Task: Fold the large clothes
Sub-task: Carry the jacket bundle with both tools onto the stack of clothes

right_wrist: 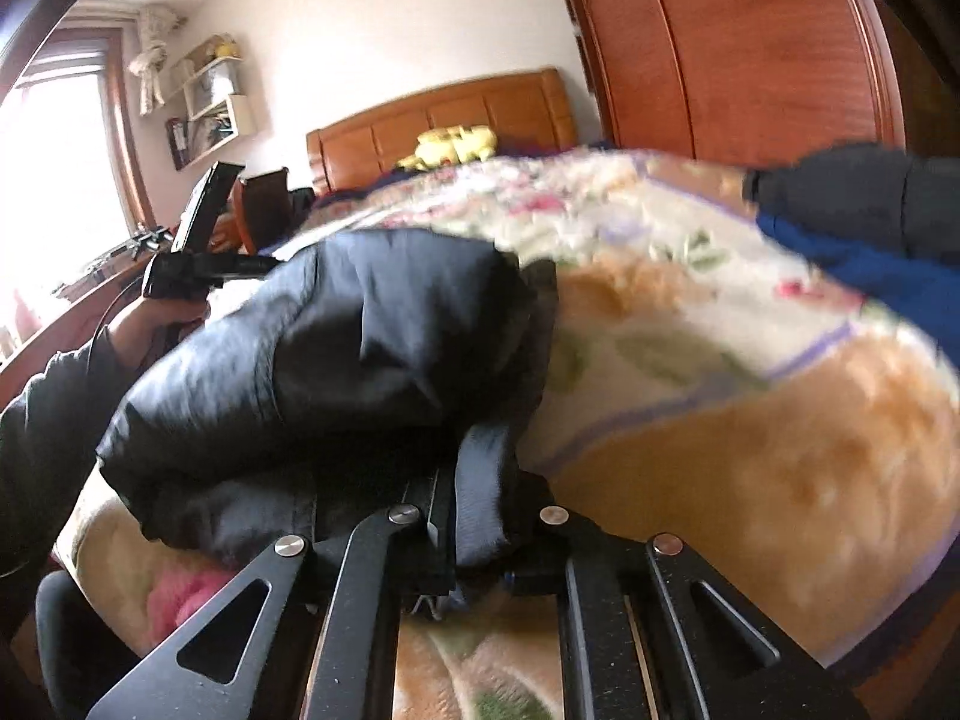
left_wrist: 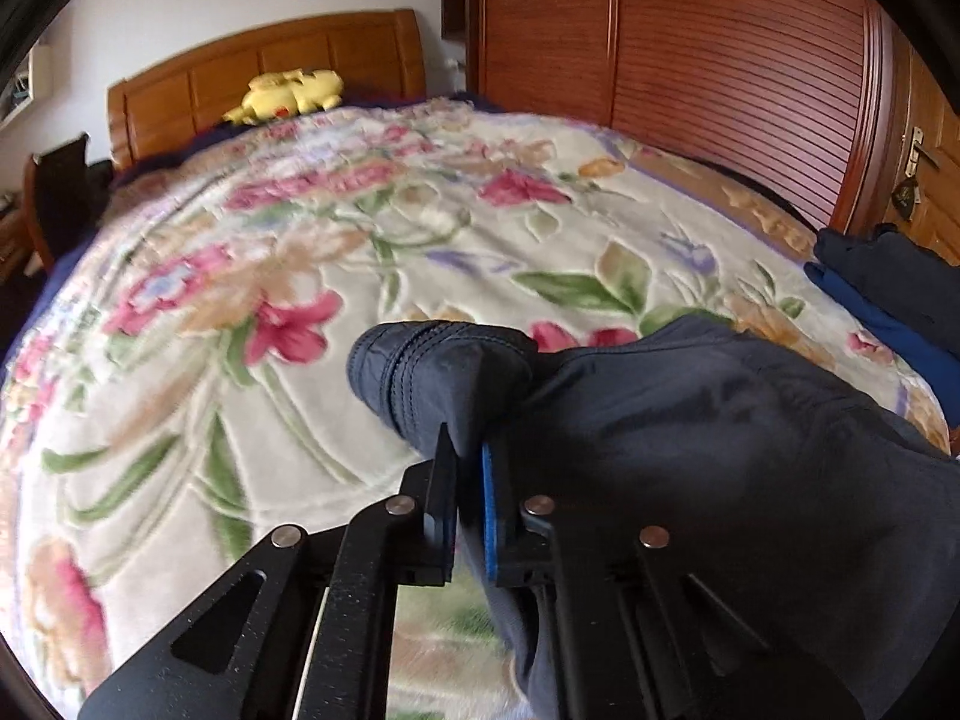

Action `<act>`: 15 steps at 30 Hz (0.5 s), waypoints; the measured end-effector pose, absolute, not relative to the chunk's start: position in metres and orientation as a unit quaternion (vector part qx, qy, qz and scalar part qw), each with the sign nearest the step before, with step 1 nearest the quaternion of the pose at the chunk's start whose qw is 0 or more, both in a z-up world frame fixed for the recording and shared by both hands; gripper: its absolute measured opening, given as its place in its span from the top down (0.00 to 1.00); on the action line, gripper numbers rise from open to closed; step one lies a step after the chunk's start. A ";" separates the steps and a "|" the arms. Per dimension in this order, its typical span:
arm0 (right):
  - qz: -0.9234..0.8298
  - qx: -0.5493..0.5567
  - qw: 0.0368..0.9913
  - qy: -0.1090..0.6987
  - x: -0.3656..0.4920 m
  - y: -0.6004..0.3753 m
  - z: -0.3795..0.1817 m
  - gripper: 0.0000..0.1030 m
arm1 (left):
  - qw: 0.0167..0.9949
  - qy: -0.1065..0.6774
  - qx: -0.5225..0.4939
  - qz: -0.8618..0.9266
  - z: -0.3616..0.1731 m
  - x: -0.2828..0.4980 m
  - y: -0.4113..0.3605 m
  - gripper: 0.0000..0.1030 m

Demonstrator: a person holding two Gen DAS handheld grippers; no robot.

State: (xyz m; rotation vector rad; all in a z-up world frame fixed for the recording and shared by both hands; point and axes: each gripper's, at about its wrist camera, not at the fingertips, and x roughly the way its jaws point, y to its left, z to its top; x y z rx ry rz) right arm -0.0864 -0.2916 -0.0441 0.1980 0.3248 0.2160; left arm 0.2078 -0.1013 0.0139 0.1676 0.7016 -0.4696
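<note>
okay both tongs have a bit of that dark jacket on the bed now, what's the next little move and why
Probably lift both ends together and carry them forward over the garment to make the fold. The left tongs are shut on a stitched edge of the dark jacket, and the right tongs pinch another part of it, while most of the jacket lies bunched on the floral blanket, so pulling one side alone would likely twist it.

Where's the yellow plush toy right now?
The yellow plush toy lies at the far end of the bed against the wooden headboard, upper left in the left wrist view, beyond the floral blanket.
</note>
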 end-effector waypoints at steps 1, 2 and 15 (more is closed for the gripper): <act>0.107 0.090 0.978 0.153 -0.088 -0.292 -0.039 0.93 | 0.911 0.335 0.080 -0.226 0.020 0.204 -0.100 0.93; 0.107 0.081 0.980 0.146 -0.089 -0.293 -0.034 0.93 | 0.913 0.329 0.082 -0.225 0.026 0.199 -0.100 0.93; 0.070 0.008 0.995 0.075 -0.093 -0.356 0.023 0.94 | 0.932 0.260 0.100 -0.230 0.098 0.164 -0.181 0.95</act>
